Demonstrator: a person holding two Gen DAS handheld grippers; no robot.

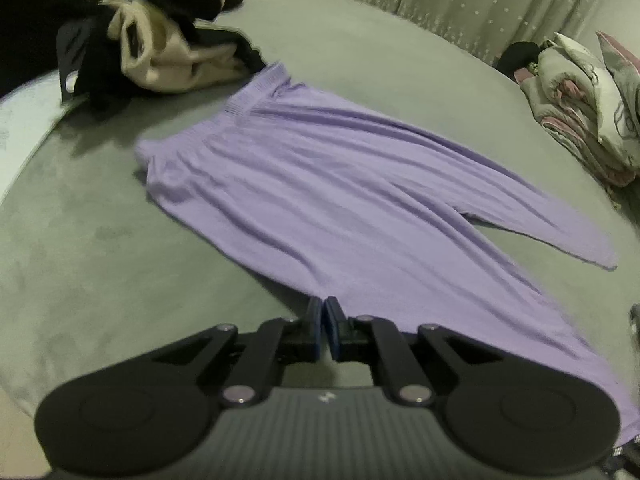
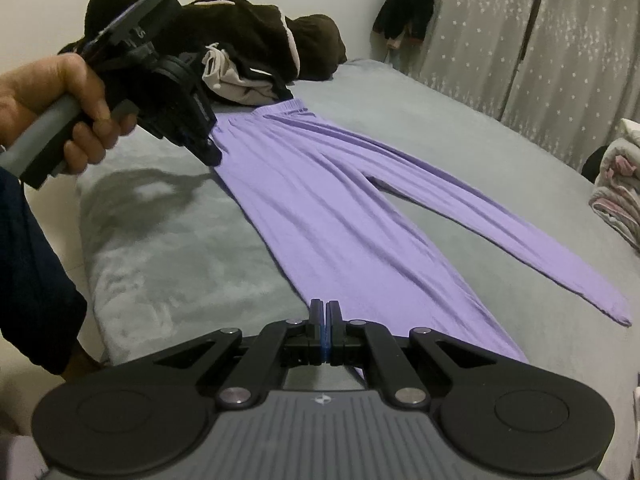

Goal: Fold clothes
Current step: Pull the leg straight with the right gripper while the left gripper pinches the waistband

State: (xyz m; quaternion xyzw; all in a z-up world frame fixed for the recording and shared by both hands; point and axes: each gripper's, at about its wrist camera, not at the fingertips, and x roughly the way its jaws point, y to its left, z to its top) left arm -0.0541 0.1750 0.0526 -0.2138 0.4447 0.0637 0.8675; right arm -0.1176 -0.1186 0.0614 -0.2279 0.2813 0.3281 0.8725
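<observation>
Lilac trousers [image 1: 328, 184] lie spread flat on the grey bed, waistband at the far left, legs running toward me and to the right; they also show in the right wrist view [image 2: 340, 216]. My left gripper [image 1: 324, 308] is shut with nothing seen between its pads, just above the near edge of the trousers. In the right wrist view the left gripper [image 2: 210, 152] hangs over the trousers' near hip edge, held by a hand. My right gripper [image 2: 323, 312] is shut and hovers over the near leg, with no cloth seen between its pads.
A heap of dark and beige clothes [image 1: 160, 48] lies beyond the waistband, also seen in the right wrist view [image 2: 256, 52]. Folded bedding [image 1: 588, 104] is stacked at the right. Curtains [image 2: 540, 40] hang behind the grey bed [image 2: 168, 248].
</observation>
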